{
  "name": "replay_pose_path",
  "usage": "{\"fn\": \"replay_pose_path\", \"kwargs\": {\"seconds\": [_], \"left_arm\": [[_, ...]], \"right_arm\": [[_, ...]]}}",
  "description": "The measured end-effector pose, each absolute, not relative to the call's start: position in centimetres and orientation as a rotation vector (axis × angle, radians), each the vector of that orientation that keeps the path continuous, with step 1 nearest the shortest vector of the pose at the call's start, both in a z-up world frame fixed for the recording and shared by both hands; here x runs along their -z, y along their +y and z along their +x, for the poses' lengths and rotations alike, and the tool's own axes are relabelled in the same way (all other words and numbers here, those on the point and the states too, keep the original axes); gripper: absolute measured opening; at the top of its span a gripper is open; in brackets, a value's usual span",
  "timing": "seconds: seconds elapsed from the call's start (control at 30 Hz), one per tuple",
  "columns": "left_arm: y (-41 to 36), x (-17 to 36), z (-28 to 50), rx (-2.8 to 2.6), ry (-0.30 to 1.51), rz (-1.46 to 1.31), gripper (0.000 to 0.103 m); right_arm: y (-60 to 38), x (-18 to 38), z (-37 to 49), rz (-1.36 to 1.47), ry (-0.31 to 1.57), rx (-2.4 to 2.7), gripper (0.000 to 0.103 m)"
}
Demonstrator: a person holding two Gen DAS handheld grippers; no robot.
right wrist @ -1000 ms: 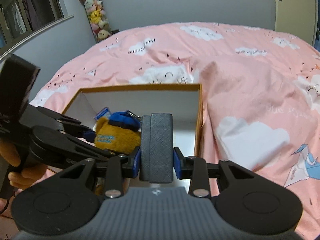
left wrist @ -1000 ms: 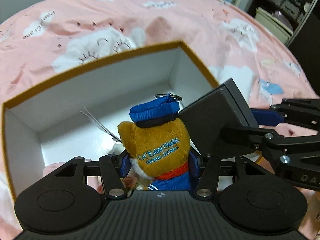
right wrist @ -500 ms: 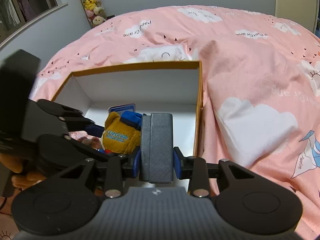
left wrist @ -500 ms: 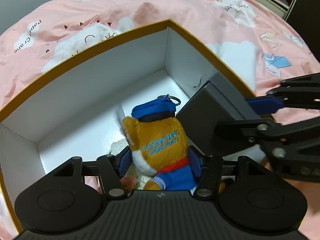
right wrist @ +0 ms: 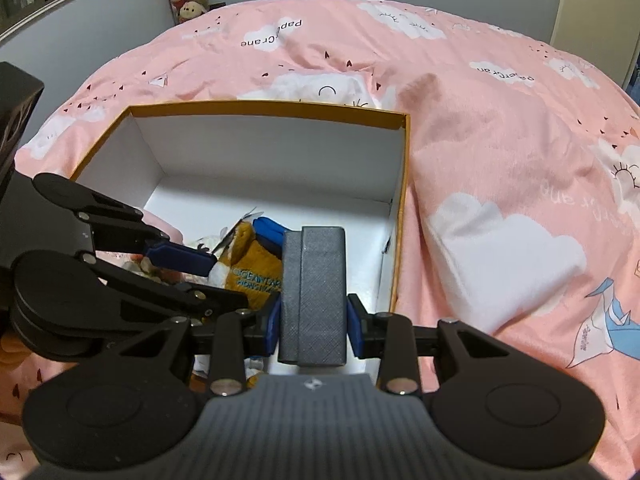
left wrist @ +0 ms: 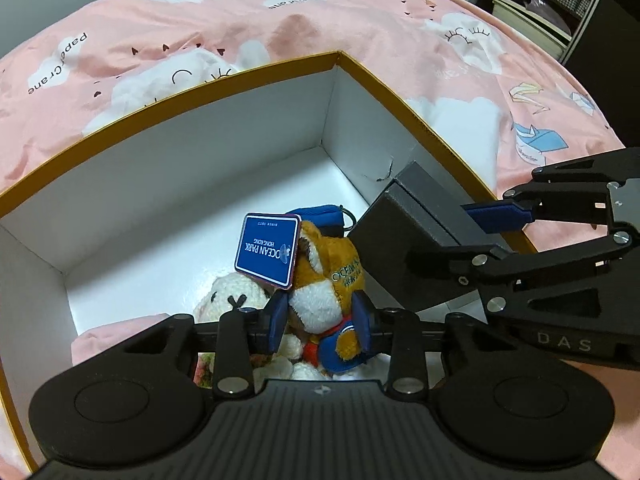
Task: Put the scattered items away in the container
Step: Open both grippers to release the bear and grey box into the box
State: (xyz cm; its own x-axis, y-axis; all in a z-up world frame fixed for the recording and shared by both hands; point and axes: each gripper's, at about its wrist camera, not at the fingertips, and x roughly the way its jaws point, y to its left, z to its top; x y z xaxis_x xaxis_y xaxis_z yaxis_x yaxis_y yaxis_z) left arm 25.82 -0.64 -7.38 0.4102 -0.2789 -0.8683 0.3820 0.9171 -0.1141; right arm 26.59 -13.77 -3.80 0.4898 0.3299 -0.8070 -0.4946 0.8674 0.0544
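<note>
Inside box [left wrist: 248, 80], orange plush bear [left wrist: 324, 276]

I see the box [right wrist: 404, 184] open on top, its far half bare white floor with nothing in the way of a descent. The near half of the box is crowded: the bear [left wrist: 324, 276] with its blue tag [left wrist: 267, 251], a white plush [left wrist: 230, 294] and a pink cloth [left wrist: 116, 336]. My grey case [right wrist: 314, 292] hangs over the box's right near corner, close beside the bear, and both my grippers crowd that end.
</note>
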Motion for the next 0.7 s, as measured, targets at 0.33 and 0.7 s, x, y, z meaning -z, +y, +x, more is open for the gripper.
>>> {"fn": "replay_pose_path", "kwargs": {"seconds": [0.33,0.7], "left_arm": [[1.4,5.1,23.7,0.375,0.989,0.045,0.040],[3.1,3.4,21.4,0.332,0.934,-0.047,0.040]], "right_arm": [[-11.5,4.1,26.7,-0.371,0.927,-0.468,0.036],[-12.6,3.3,26.5,-0.280,0.992,-0.494,0.039]]}}
